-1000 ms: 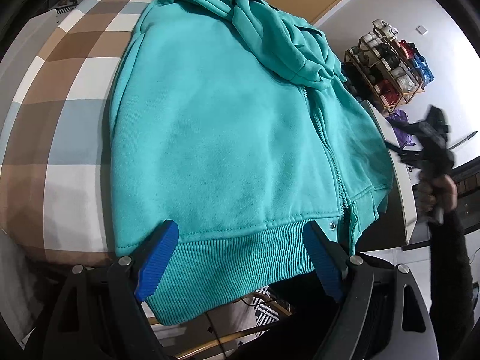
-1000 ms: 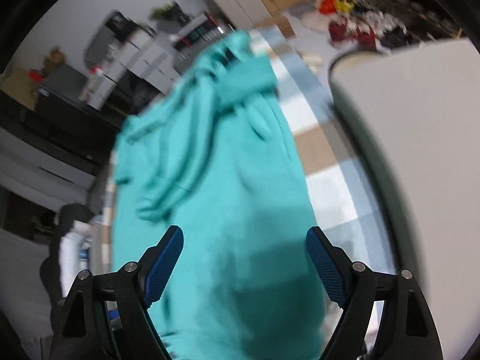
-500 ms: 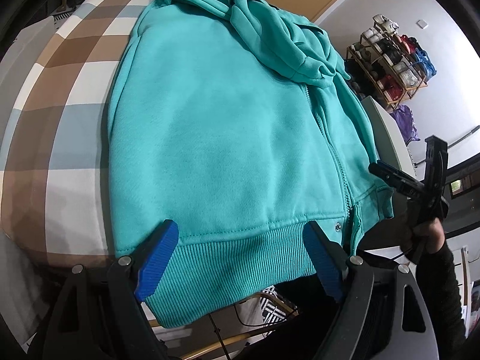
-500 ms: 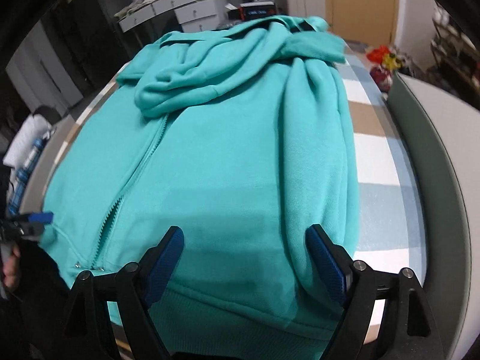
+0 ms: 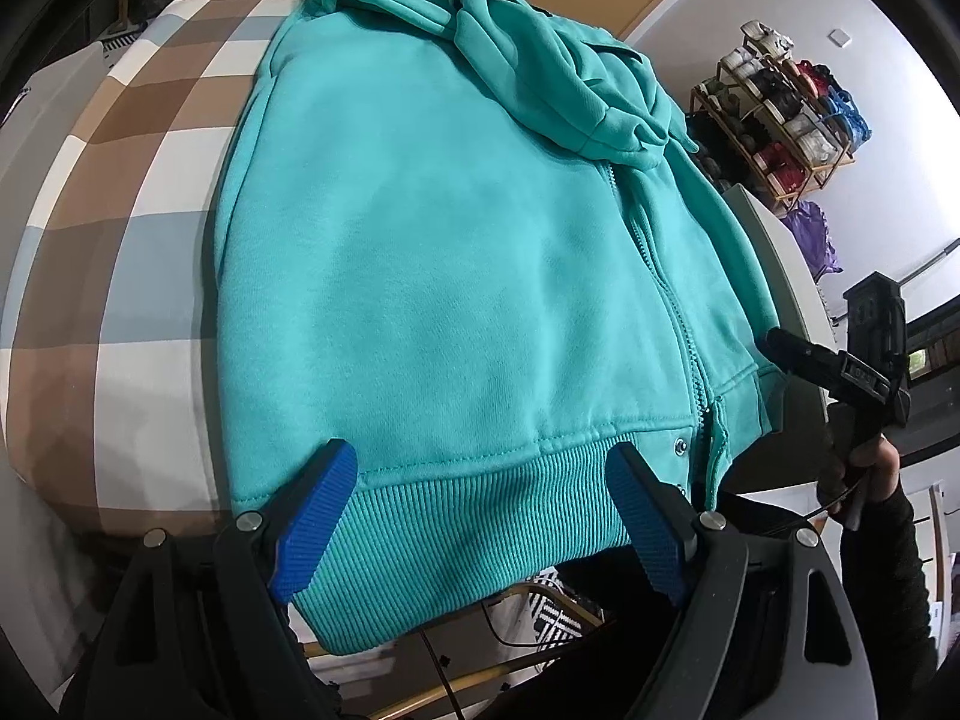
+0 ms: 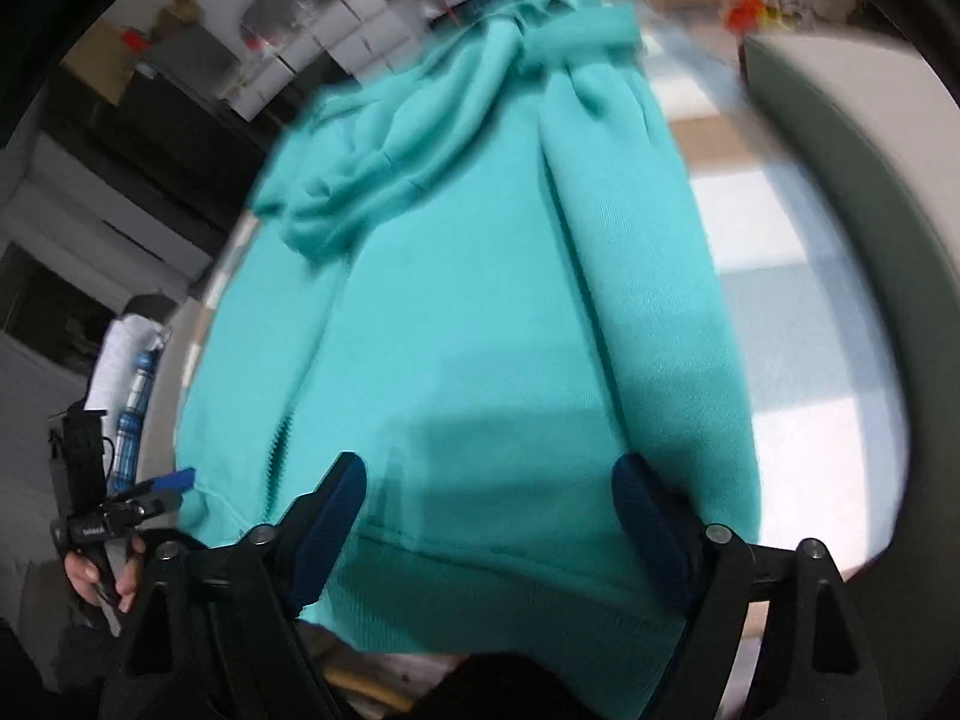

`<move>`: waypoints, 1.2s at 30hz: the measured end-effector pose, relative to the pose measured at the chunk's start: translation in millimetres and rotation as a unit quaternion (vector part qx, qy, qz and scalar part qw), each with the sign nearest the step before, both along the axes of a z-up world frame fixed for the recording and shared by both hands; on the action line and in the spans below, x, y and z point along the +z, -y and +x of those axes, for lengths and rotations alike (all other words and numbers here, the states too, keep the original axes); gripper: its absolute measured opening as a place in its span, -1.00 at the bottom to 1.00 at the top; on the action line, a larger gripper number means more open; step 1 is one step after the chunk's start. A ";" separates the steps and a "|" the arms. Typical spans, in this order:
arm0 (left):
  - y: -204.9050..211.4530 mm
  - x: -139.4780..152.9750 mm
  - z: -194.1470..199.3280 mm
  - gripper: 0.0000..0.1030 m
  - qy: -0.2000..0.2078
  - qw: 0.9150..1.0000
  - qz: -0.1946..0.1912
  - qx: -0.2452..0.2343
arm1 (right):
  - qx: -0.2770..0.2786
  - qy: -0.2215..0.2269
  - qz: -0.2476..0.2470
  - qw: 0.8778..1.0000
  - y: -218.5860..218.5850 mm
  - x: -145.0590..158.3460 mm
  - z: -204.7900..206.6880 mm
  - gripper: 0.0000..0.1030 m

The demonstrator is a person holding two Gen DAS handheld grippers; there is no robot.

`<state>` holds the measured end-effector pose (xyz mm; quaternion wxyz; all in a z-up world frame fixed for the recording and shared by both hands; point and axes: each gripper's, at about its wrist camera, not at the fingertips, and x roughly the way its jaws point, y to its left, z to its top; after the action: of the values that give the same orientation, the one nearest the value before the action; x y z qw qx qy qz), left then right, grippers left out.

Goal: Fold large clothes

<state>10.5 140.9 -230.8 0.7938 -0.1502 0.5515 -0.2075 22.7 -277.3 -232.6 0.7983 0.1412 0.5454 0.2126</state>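
A teal zip-up hoodie (image 5: 456,276) lies flat on a checked cloth (image 5: 120,228), hood bunched at the far end, ribbed hem hanging over the near edge. My left gripper (image 5: 480,456) stands open just above the hem, left of the zipper (image 5: 672,300), with its blue pads apart and nothing pinched. The right gripper (image 5: 780,345), held by a hand in a dark sleeve, hovers off the hem's right corner. In the blurred right wrist view the right gripper (image 6: 489,468) is open over the hoodie (image 6: 480,300) near its hem. The left gripper (image 6: 168,483) shows there at the left.
A shoe rack (image 5: 780,114) and a purple bag (image 5: 810,234) stand by the wall at the right. A pale curved surface (image 6: 852,228) borders the checked cloth on the right. White boxes and dark furniture (image 6: 312,60) lie beyond the hoodie. A wooden frame (image 5: 540,606) shows below the hem.
The right gripper has come down and in from the far right toward the hoodie's right hem corner, and its view has tilted. My left gripper has stayed put, still open.
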 end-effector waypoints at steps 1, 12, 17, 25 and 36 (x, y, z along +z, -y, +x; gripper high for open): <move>0.4 0.2 -0.3 0.58 0.000 1.000 -0.001 0.000 | -0.007 -0.002 0.012 1.000 1.4 6.0 -2.9 0.66; -37.5 12.4 -6.7 0.58 0.003 0.998 -0.054 0.039 | 0.003 0.142 0.154 0.978 -22.9 79.2 -52.7 0.66; -61.0 25.9 -30.0 0.58 0.011 0.996 0.034 0.086 | 0.013 0.276 0.162 0.947 -66.3 104.9 -87.0 0.94; -45.5 0.2 -45.5 0.58 -0.079 0.994 -0.015 0.069 | 0.060 0.290 0.182 0.938 -90.7 88.3 -96.9 1.00; -46.3 -52.8 -26.6 0.58 -0.191 0.964 -0.153 0.108 | 0.016 0.284 0.250 0.925 -53.6 81.7 -101.6 1.00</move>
<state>-16.1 187.2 -283.6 0.6588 -0.3655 0.6351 -0.1702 -78.9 -223.7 -150.9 0.8551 0.2610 0.2268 0.3863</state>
